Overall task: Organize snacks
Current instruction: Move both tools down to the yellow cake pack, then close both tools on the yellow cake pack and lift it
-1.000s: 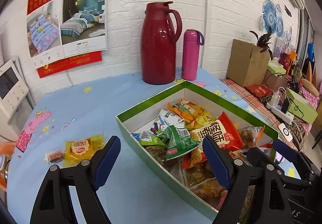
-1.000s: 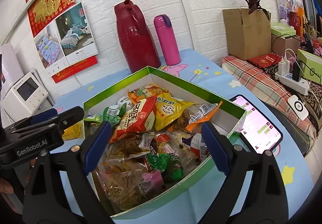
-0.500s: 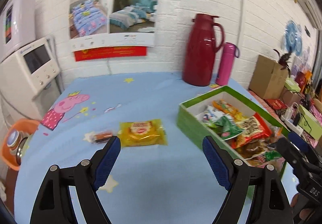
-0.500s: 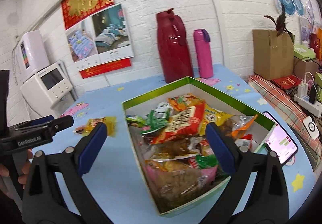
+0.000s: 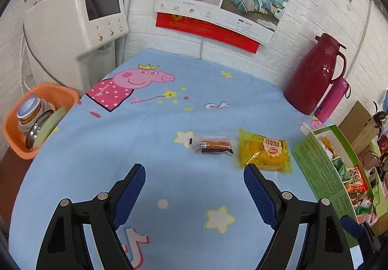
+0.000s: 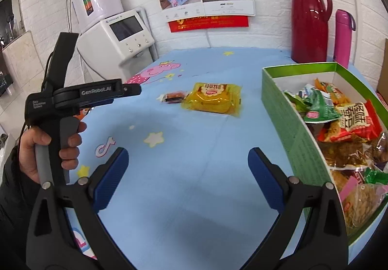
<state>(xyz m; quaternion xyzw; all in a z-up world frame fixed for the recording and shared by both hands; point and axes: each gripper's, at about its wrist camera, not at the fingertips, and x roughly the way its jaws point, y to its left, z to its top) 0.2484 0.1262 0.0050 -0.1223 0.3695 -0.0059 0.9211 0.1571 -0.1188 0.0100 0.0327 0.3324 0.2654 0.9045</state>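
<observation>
Two snacks left outside the green box [image 6: 286, 110] on the blue tablecloth [image 5: 145, 139]: a yellow packet [image 5: 265, 152] and, just beside it on the side away from the box, a small clear-wrapped bar [image 5: 213, 145].

Left gripper [image 5: 194, 193] spread wide and empty, hovering above the cloth. Lay nearer to both snacks than the right gripper [image 6: 188, 174], likewise spread wide and empty, further back and beside the box.

From the left fingers, bar straight ahead and slightly right; yellow packet further right, close above the right fingertip [image 5: 252, 173].

Bar's long axis crosswise to the left gripper's line of approach, so probably a wrist turn needed to pinch it across its narrow width.

Box already heaped with packets.
</observation>
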